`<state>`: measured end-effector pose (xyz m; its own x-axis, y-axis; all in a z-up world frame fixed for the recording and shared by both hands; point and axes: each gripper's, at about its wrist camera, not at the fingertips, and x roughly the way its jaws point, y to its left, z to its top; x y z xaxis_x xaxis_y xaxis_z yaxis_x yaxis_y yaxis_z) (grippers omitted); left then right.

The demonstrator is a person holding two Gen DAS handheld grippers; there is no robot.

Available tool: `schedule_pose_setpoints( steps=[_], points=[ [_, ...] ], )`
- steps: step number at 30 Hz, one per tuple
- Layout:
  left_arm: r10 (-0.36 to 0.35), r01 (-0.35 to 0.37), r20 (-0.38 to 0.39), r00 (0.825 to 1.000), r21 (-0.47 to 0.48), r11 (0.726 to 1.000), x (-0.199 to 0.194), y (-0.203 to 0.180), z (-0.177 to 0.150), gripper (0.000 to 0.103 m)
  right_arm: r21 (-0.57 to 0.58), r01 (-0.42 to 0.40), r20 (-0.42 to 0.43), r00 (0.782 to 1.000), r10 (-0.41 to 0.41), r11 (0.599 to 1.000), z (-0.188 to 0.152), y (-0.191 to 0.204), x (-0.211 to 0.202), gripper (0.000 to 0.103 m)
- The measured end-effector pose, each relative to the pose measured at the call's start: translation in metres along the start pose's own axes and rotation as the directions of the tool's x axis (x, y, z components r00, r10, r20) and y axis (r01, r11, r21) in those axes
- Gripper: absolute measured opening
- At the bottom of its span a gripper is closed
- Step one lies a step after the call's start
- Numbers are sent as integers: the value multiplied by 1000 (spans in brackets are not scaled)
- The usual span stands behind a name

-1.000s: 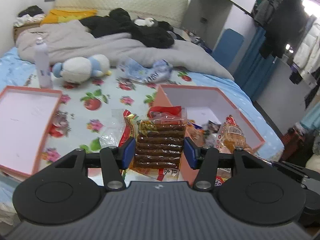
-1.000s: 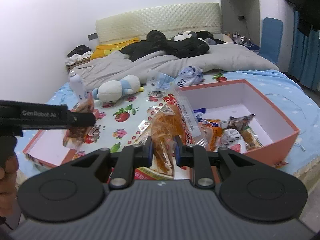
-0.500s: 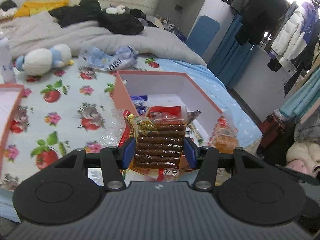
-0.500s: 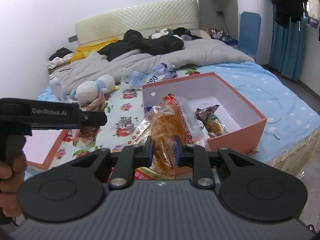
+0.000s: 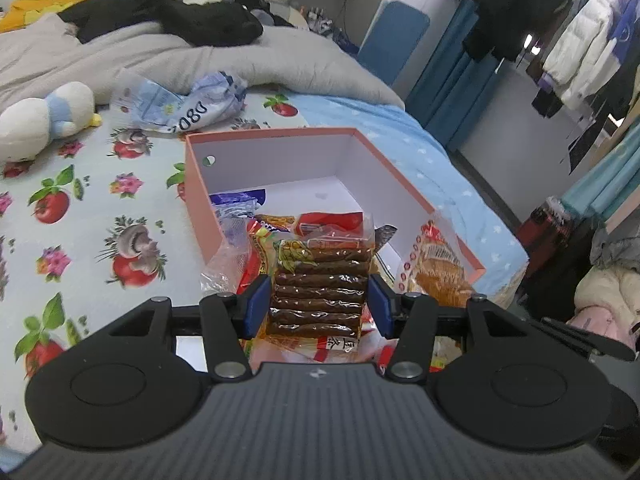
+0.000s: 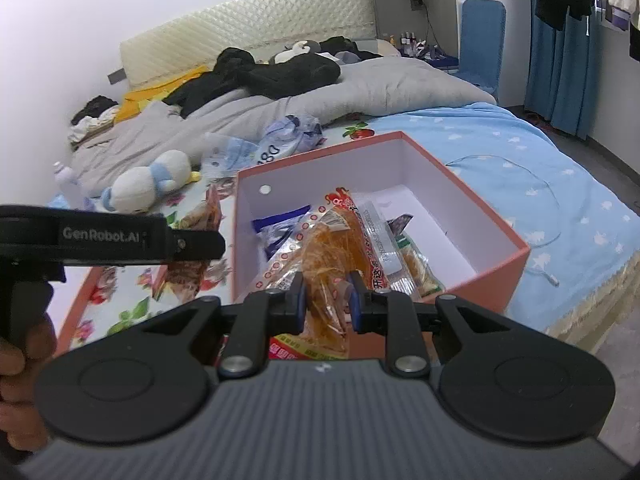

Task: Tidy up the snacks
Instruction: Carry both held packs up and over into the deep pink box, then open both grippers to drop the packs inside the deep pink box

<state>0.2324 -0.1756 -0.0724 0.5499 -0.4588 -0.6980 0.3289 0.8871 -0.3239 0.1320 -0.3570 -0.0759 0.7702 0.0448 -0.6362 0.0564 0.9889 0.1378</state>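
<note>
My left gripper [image 5: 318, 304] is shut on a clear pack of brown snack sticks [image 5: 320, 284], held just above the near end of the pink box [image 5: 276, 133]. My right gripper [image 6: 329, 306] is shut on an orange snack bag [image 6: 328, 252] in clear wrap, held over the near edge of the same pink box [image 6: 320, 148]. Several snack packets lie inside the box, among them a blue one [image 5: 236, 198] and a dark one [image 6: 400, 222]. The orange bag [image 5: 438, 264] also shows at the right of the left wrist view. The left gripper's body [image 6: 112, 236] crosses the right wrist view at the left.
The box sits on a bed with a fruit-print sheet [image 5: 80, 216]. A plush toy [image 5: 44, 120] and crumpled blue plastic bags [image 5: 188, 106] lie behind it, with a grey duvet [image 5: 240, 56] beyond. The pink box lid [image 6: 76, 312] lies left. A hand [image 6: 20, 380] holds the left gripper's handle.
Both grippers moved toward the pink box with their snacks still held; the box now fills the middle of both views and the lid has left the left wrist view.
</note>
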Motion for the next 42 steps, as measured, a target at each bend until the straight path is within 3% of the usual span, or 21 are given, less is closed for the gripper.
schedule_pose_setpoints(
  steps=[12, 22, 27, 29, 31, 33, 42],
  points=[
    [14, -12, -59, 998, 34, 999, 101, 5, 53, 58, 18, 10, -28, 1000, -9, 1000, 32, -31, 76, 24],
    [39, -36, -103, 994, 30, 999, 153, 14, 71, 58, 41, 22, -79, 997, -19, 999, 41, -51, 128, 26],
    [39, -38, -109, 993, 17, 999, 157, 17, 73, 58, 53, 33, -76, 997, -29, 998, 40, -55, 133, 27],
    [37, -36, -105, 994, 14, 999, 152, 16, 72, 60, 60, 41, -75, 997, -37, 997, 41, -55, 132, 33],
    [42, -40, -103, 994, 16, 999, 147, 16, 73, 68, 63, 50, -67, 997, -45, 997, 44, -55, 129, 46],
    [56, -54, -90, 994, 21, 998, 139, 15, 74, 73, 70, 31, -55, 998, -27, 997, 45, -54, 122, 52],
    [62, -60, -19, 998, 55, 997, 69, 3, 72, 73, 90, 18, 28, 999, -21, 996, 48, -37, 69, 53]
  ],
)
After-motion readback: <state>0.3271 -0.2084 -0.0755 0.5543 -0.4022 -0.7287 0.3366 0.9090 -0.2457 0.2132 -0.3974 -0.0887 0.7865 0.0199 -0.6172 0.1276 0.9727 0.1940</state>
